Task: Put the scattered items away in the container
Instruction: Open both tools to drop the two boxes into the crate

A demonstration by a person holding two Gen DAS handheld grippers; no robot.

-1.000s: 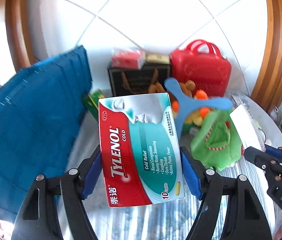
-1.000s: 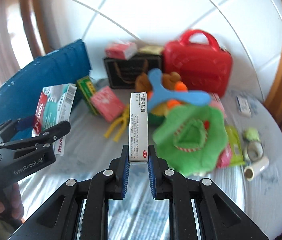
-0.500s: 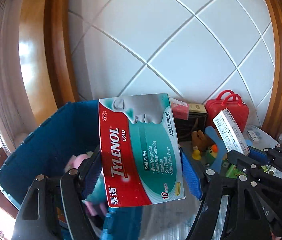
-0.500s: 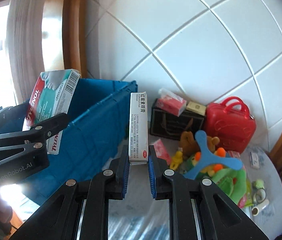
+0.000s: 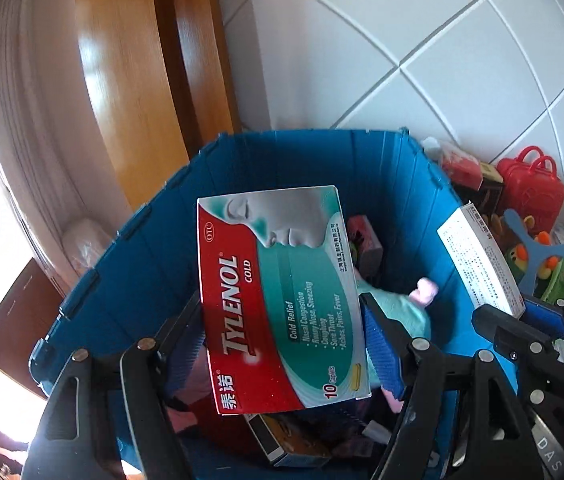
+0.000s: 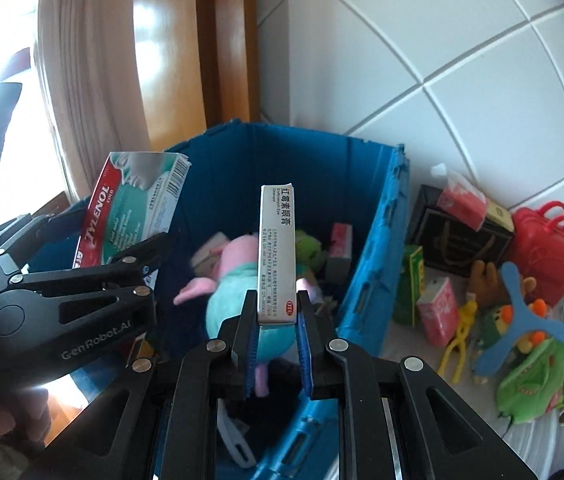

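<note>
Tongs in both hands hang over the blue container (image 5: 302,160), each clamped on a box: the left tongs (image 5: 282,340) grip a Tylenol Cold box (image 5: 278,296) by its long sides, face up and tilted, and the right tongs (image 6: 276,328) are clenched tight on the lower end of a narrow white ointment box (image 6: 277,252) that stands upright between the blue pads. Both boxes are held above the open container, not yet inside it. Down in the container lie a pink and teal plush toy (image 6: 234,280), a green plush (image 6: 310,246) and some small boxes. Beside it on the counter (image 6: 542,440), near the tiled wall, scattered items remain: a red toy case (image 6: 546,252), a black box (image 6: 454,240), a blue boomerang (image 6: 522,324), a green plush pouch (image 6: 530,376) and a pink carton (image 6: 438,312)
</note>
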